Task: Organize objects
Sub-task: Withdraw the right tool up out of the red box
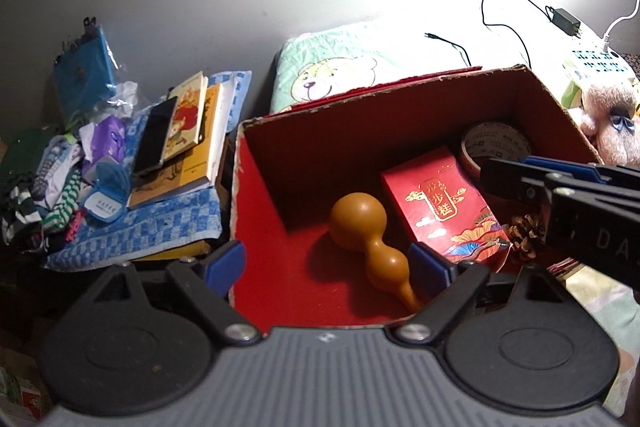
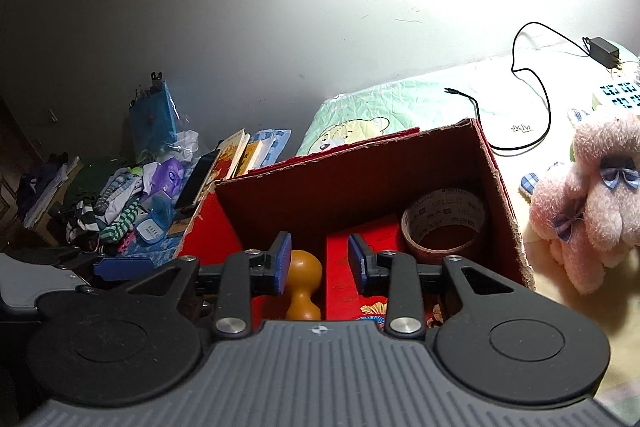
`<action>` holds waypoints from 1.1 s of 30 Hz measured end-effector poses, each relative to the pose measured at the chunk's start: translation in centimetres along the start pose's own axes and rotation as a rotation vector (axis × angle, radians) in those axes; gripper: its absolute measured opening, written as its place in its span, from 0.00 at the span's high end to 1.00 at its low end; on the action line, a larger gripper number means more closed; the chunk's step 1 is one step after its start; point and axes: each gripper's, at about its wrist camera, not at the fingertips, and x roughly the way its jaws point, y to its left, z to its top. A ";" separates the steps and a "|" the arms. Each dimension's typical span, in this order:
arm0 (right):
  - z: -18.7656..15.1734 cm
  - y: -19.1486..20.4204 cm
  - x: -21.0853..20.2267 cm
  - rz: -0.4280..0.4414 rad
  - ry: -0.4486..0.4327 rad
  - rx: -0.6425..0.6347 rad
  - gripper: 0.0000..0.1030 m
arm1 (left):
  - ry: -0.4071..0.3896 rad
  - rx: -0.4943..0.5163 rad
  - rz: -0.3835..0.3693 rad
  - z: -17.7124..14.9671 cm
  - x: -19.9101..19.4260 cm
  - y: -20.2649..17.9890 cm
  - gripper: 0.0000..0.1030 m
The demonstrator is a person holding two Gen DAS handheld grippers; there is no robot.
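A red-lined cardboard box (image 1: 260, 195) stands open on the bed. On its floor lie a brown gourd (image 1: 362, 231), a red packet with gold characters (image 1: 440, 203), a roll of tape (image 1: 496, 147) and a pine cone (image 1: 526, 231). My left gripper (image 1: 328, 265) hangs open over the box's near edge, above the gourd and not touching it. My right gripper (image 2: 319, 259) is partly open over the box (image 2: 504, 203), with nothing between its fingers; the gourd (image 2: 304, 279) and the tape (image 2: 444, 223) lie below it. It enters the left wrist view from the right, above the packet.
Left of the box, books (image 1: 192, 143), a phone (image 1: 154, 139), a small blue case (image 1: 106, 195) and striped socks (image 1: 56, 183) are piled on a checked cloth. A bear-print pillow (image 1: 332, 63) lies behind the box, a pink plush toy (image 2: 592, 203) to the right, and a black cable (image 2: 532, 87) beyond.
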 end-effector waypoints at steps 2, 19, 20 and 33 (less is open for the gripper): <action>-0.1 -0.1 -0.5 0.014 -0.003 0.000 0.64 | -0.002 -0.002 0.011 0.0 -0.4 -0.3 0.12; -0.9 -2.4 -3.5 0.114 -0.029 0.015 0.61 | 0.027 -0.078 0.109 -1.7 -2.5 -2.3 0.11; -1.0 -2.4 -3.6 0.119 -0.031 0.014 0.61 | 0.031 -0.084 0.110 -1.8 -2.5 -2.4 0.11; -2.4 -4.0 -4.9 0.187 0.005 0.013 0.61 | 0.085 -0.130 0.128 -3.7 -2.5 -3.9 0.11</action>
